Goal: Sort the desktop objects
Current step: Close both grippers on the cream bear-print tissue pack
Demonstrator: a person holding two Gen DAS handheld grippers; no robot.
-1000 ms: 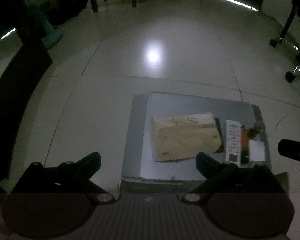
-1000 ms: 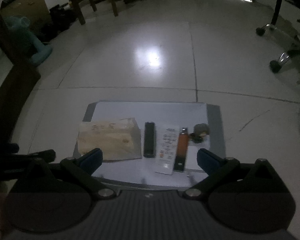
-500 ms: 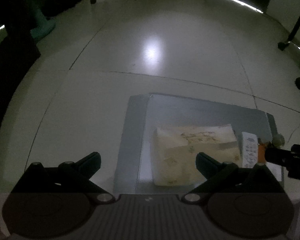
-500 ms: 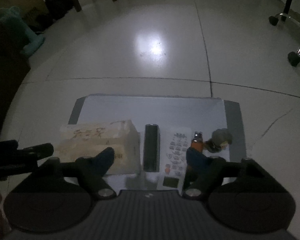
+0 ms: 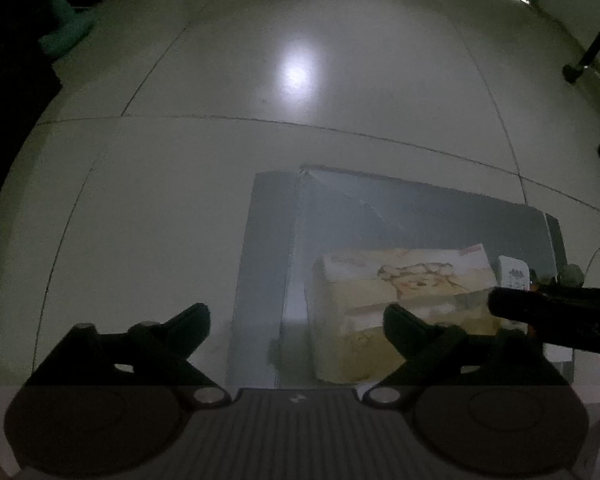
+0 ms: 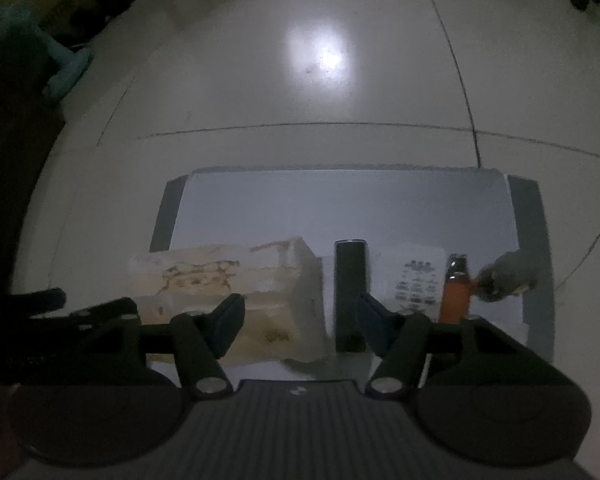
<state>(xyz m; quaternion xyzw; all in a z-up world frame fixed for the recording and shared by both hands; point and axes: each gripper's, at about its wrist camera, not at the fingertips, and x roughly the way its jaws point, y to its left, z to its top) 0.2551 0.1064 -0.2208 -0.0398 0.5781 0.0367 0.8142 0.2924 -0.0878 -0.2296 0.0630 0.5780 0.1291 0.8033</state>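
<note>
Lying on a pale tiled floor (image 6: 260, 80) is a flat grey board (image 6: 340, 204), and all the things sit on its near half. A bright spot of light shines on the floor at the upper middle of both views. A teal thing (image 6: 60, 68) and a brown cardboard box (image 6: 56, 4) sit in the dark at the upper left of the right wrist view. Chair wheels (image 5: 576, 72) show at the upper right of the left wrist view.

On the board, from left to right in the right wrist view, sit a tan packet with a cartoon bear (image 6: 228, 280), a black bar (image 6: 350, 280), a white remote with buttons (image 6: 416, 280), an orange stick with a dark cap (image 6: 456, 296) and a small grey lump (image 6: 512, 272). The black bar lies just beside the packet.

The right gripper (image 6: 300, 316) has been closing its jaws and they are about half open. The right end of the packet and the near end of the black bar lie between them. The pads do not press on anything.

The left gripper (image 5: 296, 324) has its jaws wide, closing a little. Its right finger (image 5: 404, 324) is over the packet (image 5: 404, 280), its left finger over the floor. It holds nothing. The right gripper's dark finger (image 5: 540, 308) pokes in from the right edge, in front of the remote (image 5: 512, 272).
</note>
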